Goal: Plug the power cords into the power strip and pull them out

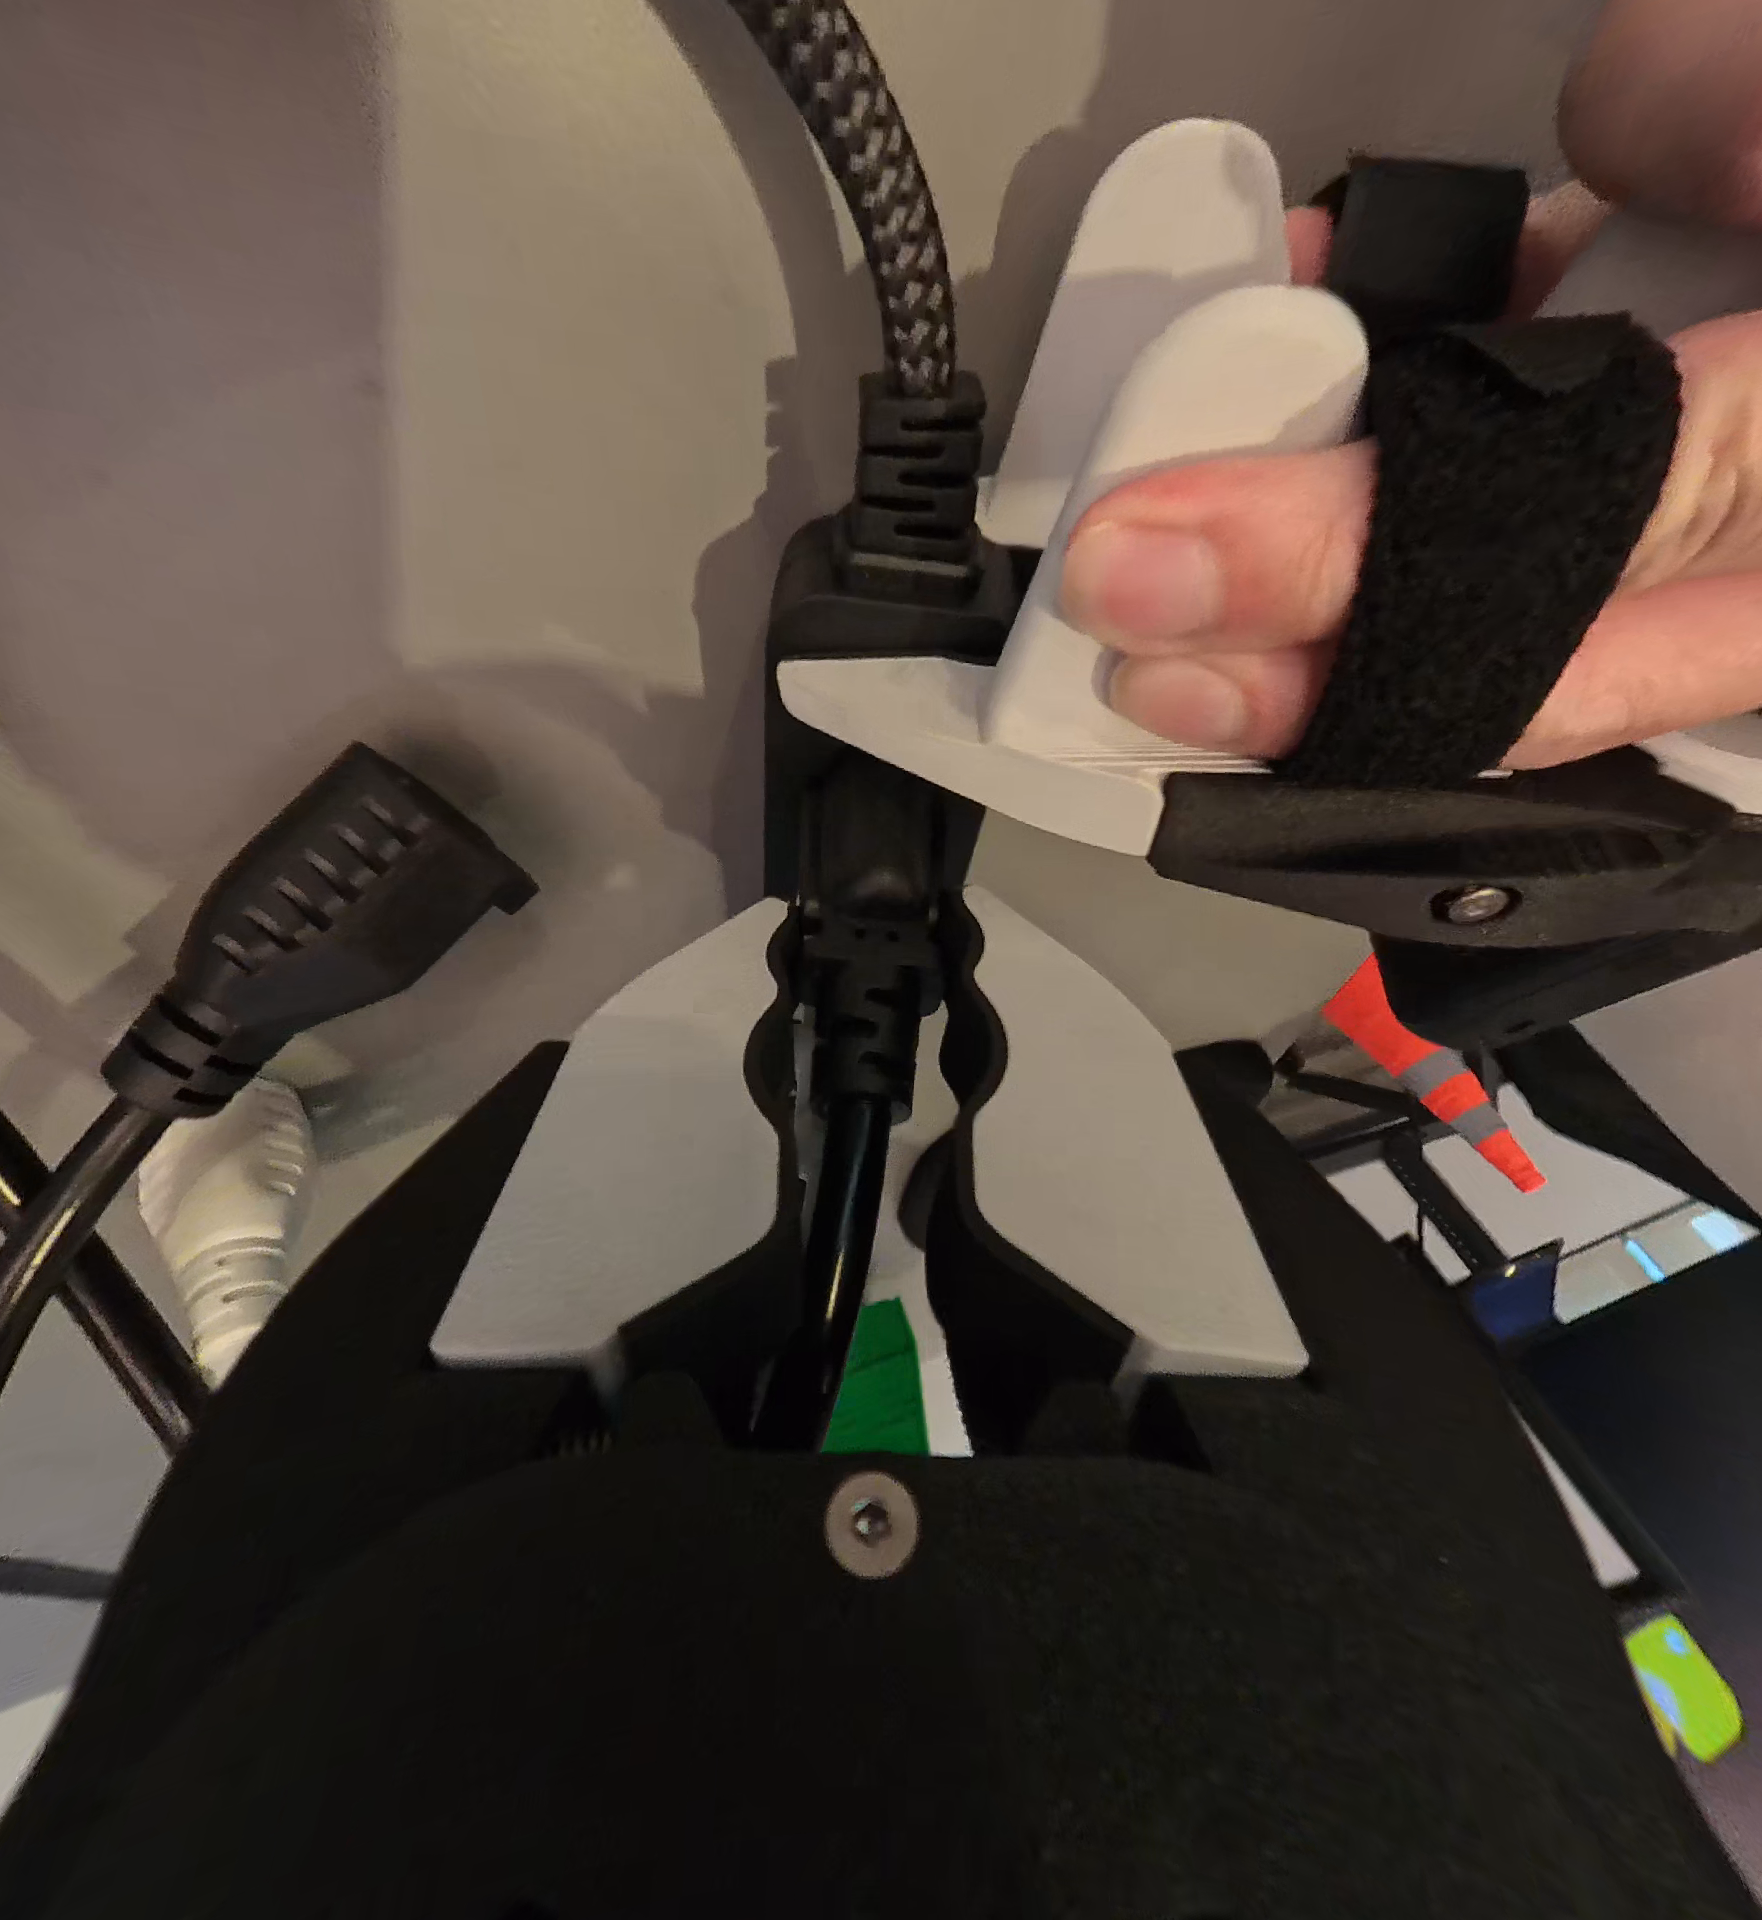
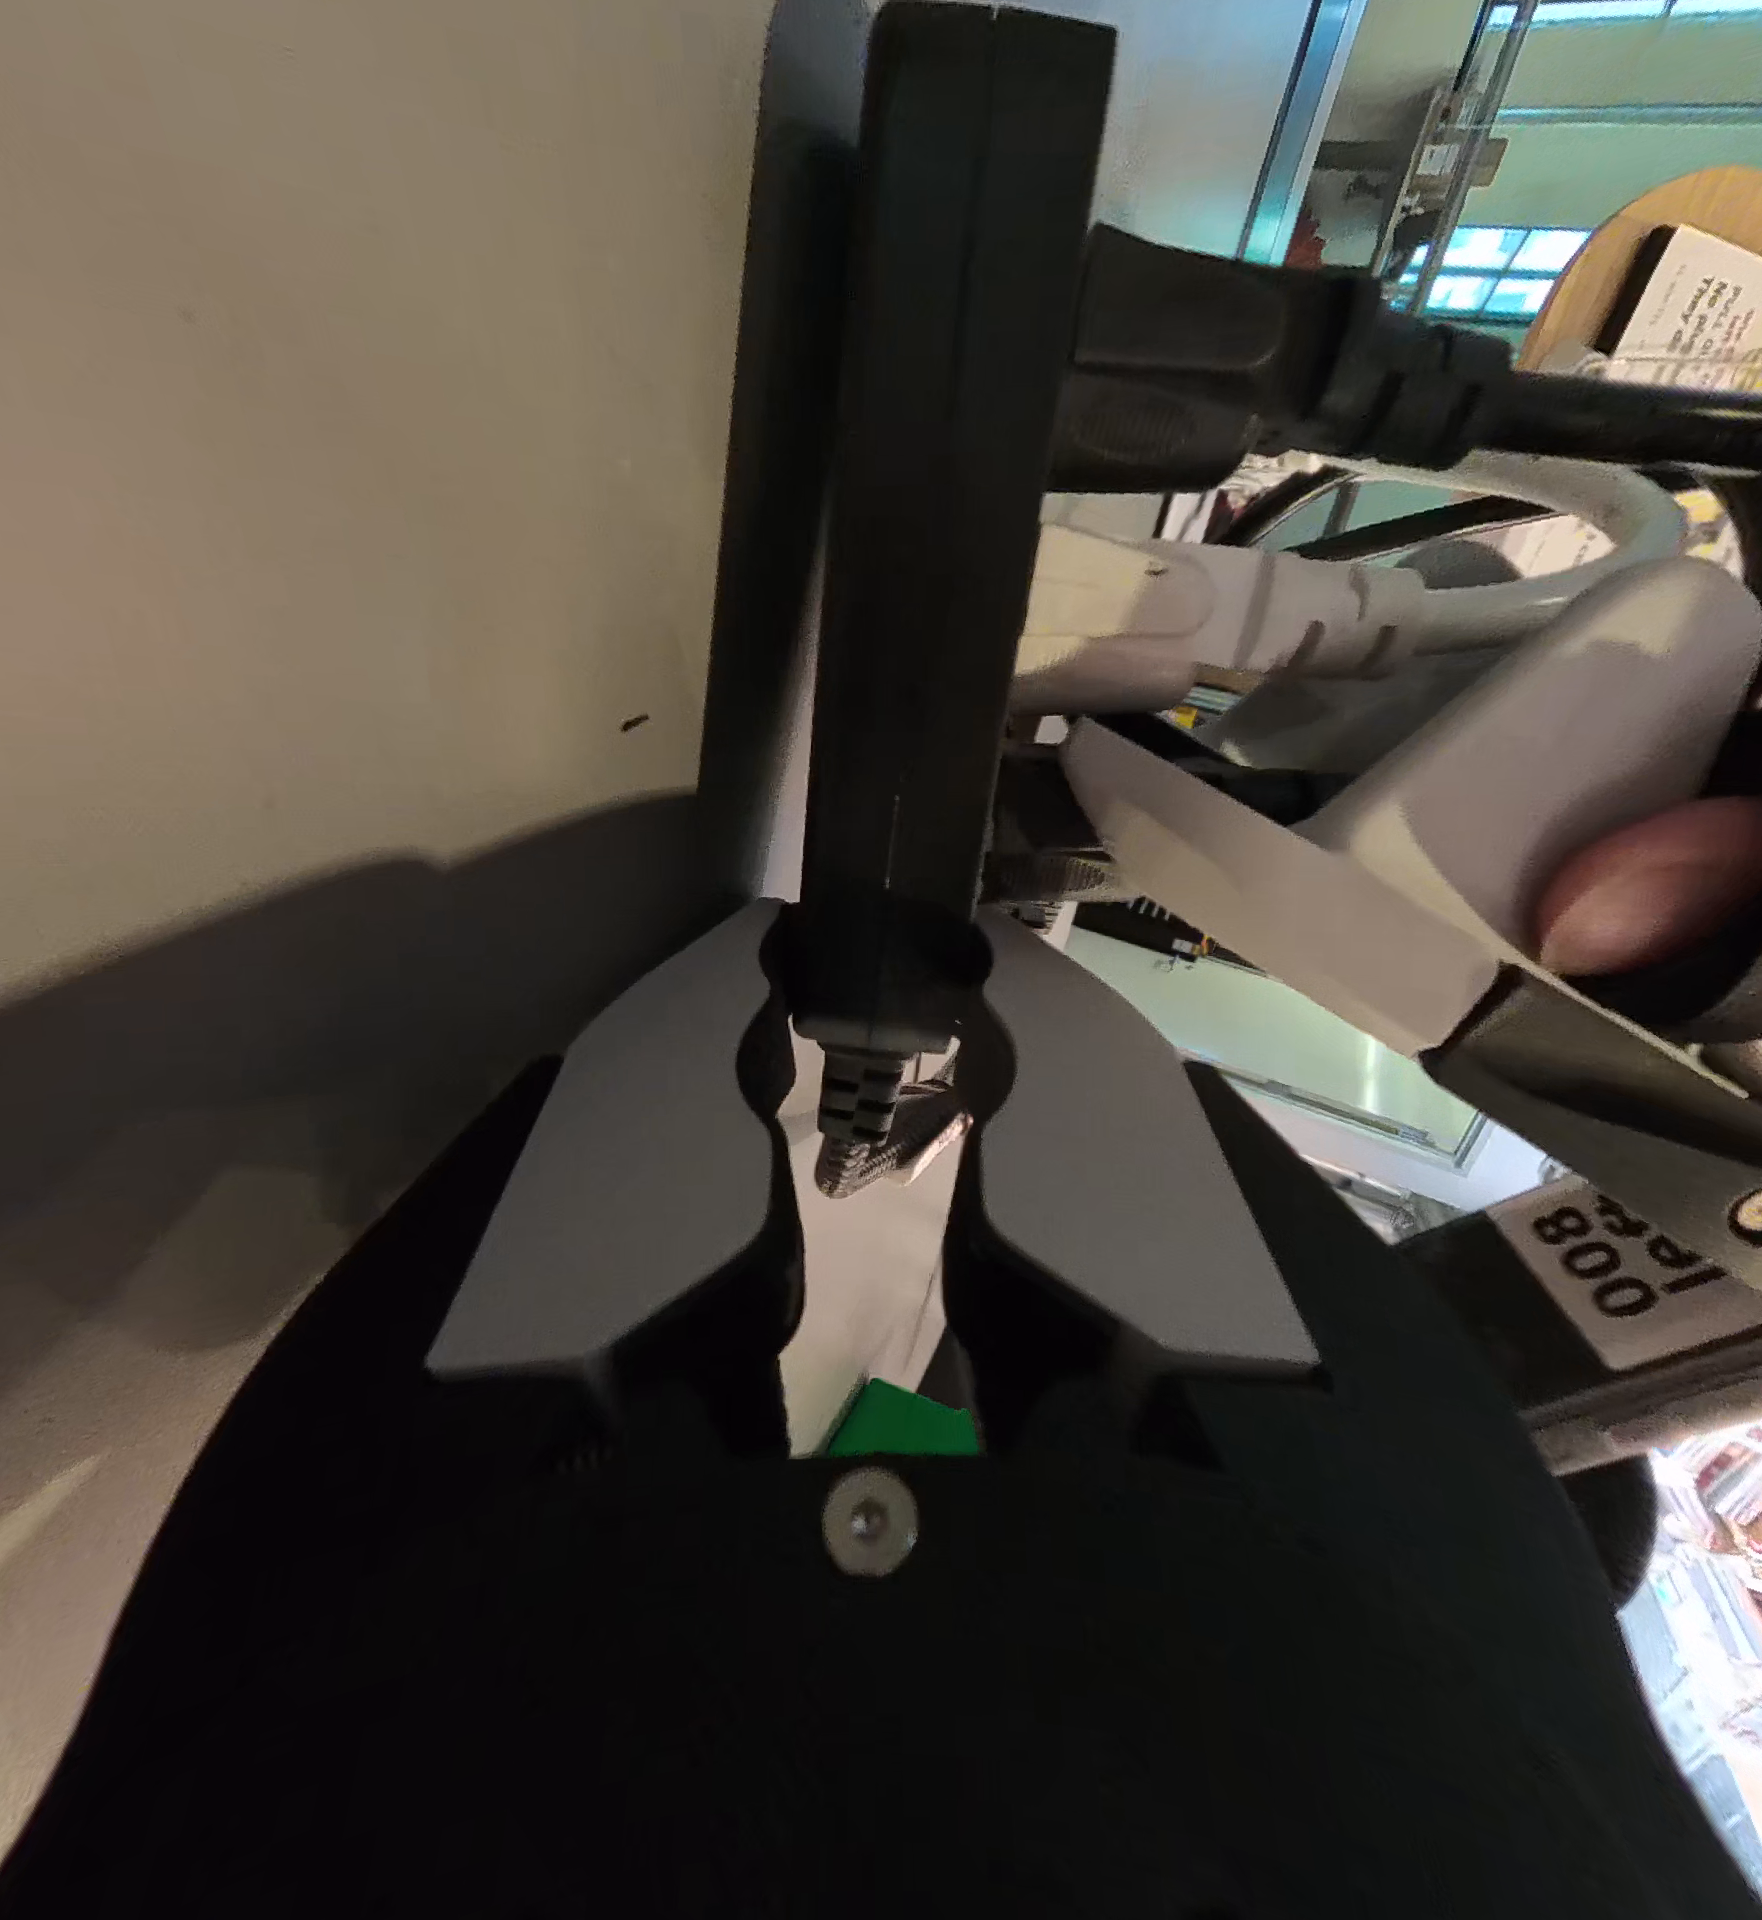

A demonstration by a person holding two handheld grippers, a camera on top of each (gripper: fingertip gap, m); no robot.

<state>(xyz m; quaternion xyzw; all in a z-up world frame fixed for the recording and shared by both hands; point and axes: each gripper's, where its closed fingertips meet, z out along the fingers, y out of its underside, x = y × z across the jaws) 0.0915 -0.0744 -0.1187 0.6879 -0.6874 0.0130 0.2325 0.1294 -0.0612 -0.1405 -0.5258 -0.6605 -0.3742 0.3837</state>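
Observation:
My left gripper is shut on a black plug whose cord runs back between the fingers. The plug's front meets the end of the black power strip, where a braided cord leaves upward. My right gripper is shut on that strip end, with the braided cord between its fingers. In the right wrist view a second black plug and a white plug sit in the strip's right face. Below them the left gripper's finger hides the held plug.
The second black plug and the white plug lie left of my left gripper, their cords looping low. The strip rests against a pale surface. A person's hand holds the right gripper. An orange striped cone lies at right. Across from one pair of fingers to the other is roughly 5 cm.

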